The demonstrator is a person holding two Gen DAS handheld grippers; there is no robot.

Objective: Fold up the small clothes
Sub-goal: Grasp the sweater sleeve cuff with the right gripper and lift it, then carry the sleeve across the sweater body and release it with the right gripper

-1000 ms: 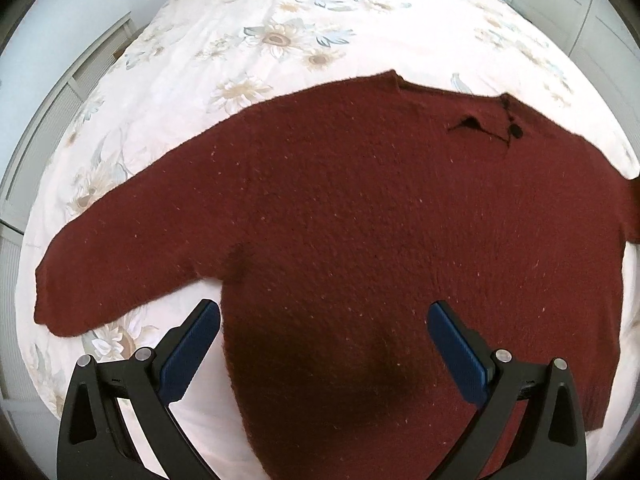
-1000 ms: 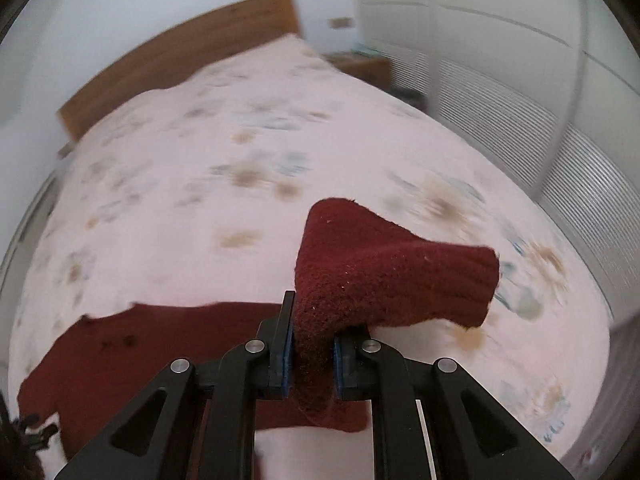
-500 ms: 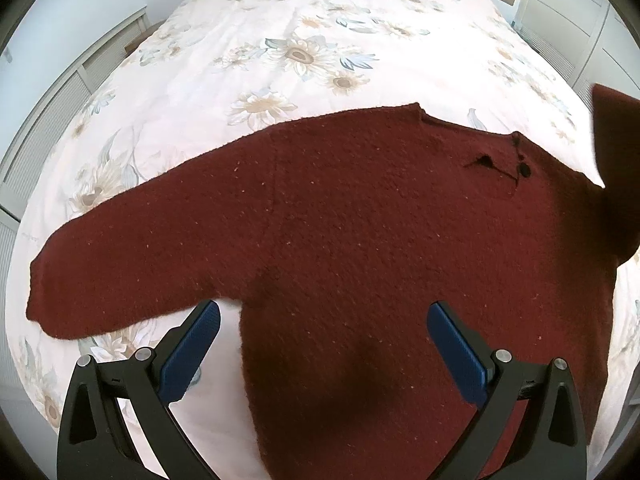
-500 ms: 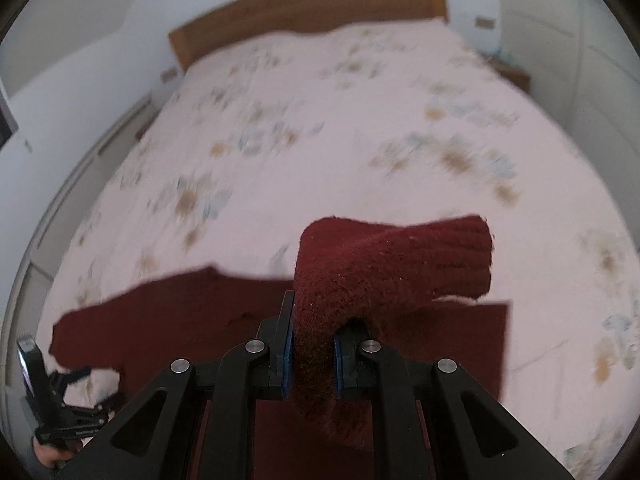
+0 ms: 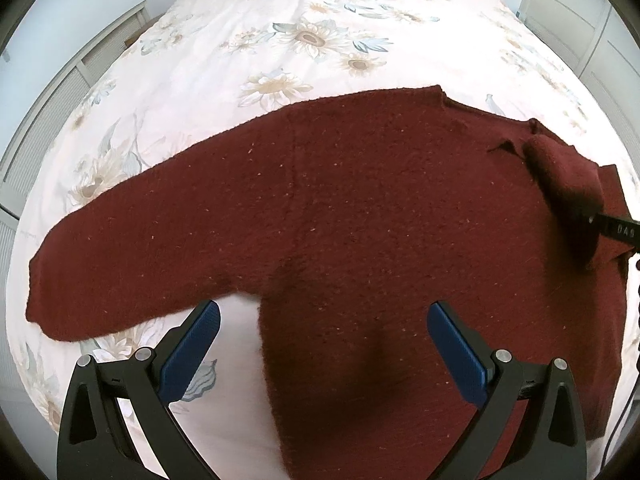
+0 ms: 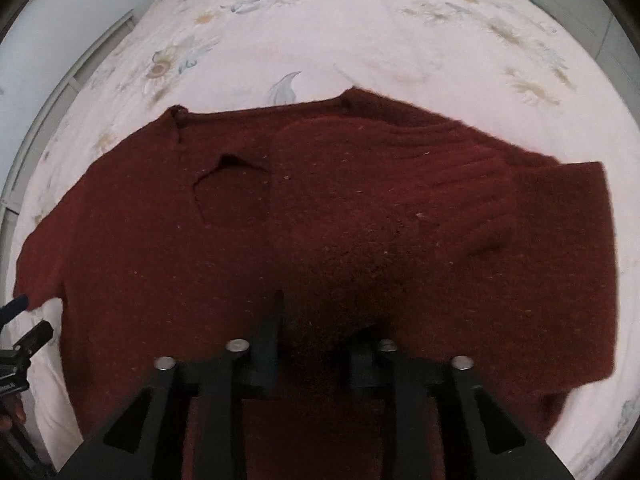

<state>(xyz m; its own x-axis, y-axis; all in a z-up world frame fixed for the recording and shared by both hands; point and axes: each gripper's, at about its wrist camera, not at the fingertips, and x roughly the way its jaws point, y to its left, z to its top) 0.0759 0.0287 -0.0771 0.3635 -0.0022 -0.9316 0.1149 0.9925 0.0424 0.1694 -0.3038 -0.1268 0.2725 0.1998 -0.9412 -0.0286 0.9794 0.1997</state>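
Dark red knitted sweater (image 5: 360,208) lies flat on the bed (image 5: 312,12), on a white floral cover. Neckline is toward the headboard, body toward me.

Left gripper (image 5: 323,354): jaws spread wide, nothing between the blue pads (image 5: 192,350). It hangs over the lower body of the sweater, near the armpit on that side. One pad sits above bare cover just off the sweater's side edge, the other above the knit. No contact that I can see.

Far sleeve (image 5: 120,256) on the left gripper's side is stretched straight out over the cover, cuff near the bed edge.

Right gripper (image 6: 316,344): jaws are opening. The other sleeve (image 6: 400,200) is folded in across the chest, ribbed cuff lying just beside the neckline, and the fabric bunches right down between the fingers. Pads are no longer squeezed together; there's a visible gap. That view is dark and motion-blurred at the fingertips, so I can't say for sure whether the knit is still touching a pad or already lying free, though it looks released.

From the left wrist view, the folded sleeve shows as a hump at the right shoulder with the black body of the right gripper behind it at frame edge.

From the right wrist view, the left gripper's tip pokes in at the far left edge, beside the sweater's edge.
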